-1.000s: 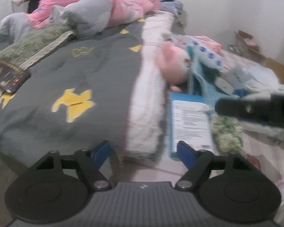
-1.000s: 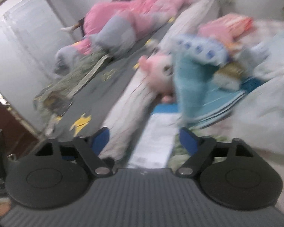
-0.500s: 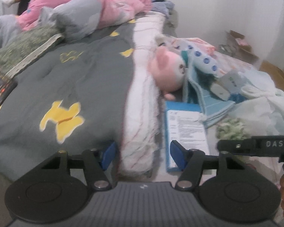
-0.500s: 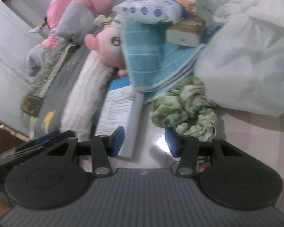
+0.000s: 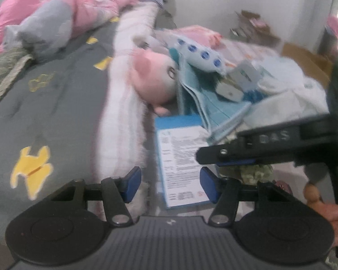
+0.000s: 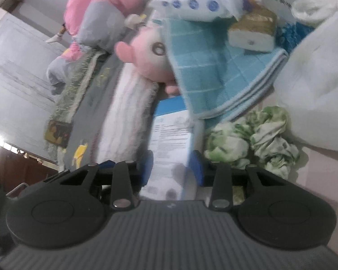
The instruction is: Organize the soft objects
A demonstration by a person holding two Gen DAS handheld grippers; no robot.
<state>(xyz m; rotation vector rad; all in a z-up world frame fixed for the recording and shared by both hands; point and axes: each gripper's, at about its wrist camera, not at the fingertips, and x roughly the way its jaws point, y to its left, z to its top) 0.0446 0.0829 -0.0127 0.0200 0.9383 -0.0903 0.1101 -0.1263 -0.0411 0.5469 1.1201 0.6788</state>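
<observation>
Left wrist view, left to right. Grey quilt (image 5: 56,103) with yellow shapes covers the left side of the bed; a pink and grey bundle of bedding (image 5: 63,20) lies at its far end. A white fuzzy blanket edge (image 5: 126,103) runs along the quilt's right border. Just right of it sits the pink plush toy (image 5: 153,81), its right side tucked under a folded blue checked towel (image 5: 205,103). A blue-edged printed box (image 5: 180,155) lies flat below the plush and towel. The left gripper (image 5: 169,183) has its blue pads either side of the strip between blanket edge and box; the jaws are closing, about half apart, with no pad pressing on anything. At far right the right gripper's black body crosses the frame, held by a hand (image 5: 326,207); green-white fabric shows just under it.

Right wrist view, left to right. White wall panel, then the quilt (image 6: 94,103) and the blanket edge (image 6: 128,112). Plush toy (image 6: 146,56) sits above the box (image 6: 171,139), partly under the towel (image 6: 216,72). A blue-dotted white pack (image 6: 191,6) and a small tan-and-white block (image 6: 252,33) rest on the towel. The right gripper (image 6: 172,168) is closing, jaws narrow, with the near end of the box between the pads; blur hides whether the pads touch it. Right of the box lies the crumpled green-and-white cloth (image 6: 252,139), apart from the fingers. A white plastic bag (image 6: 315,90) fills the far right.
</observation>
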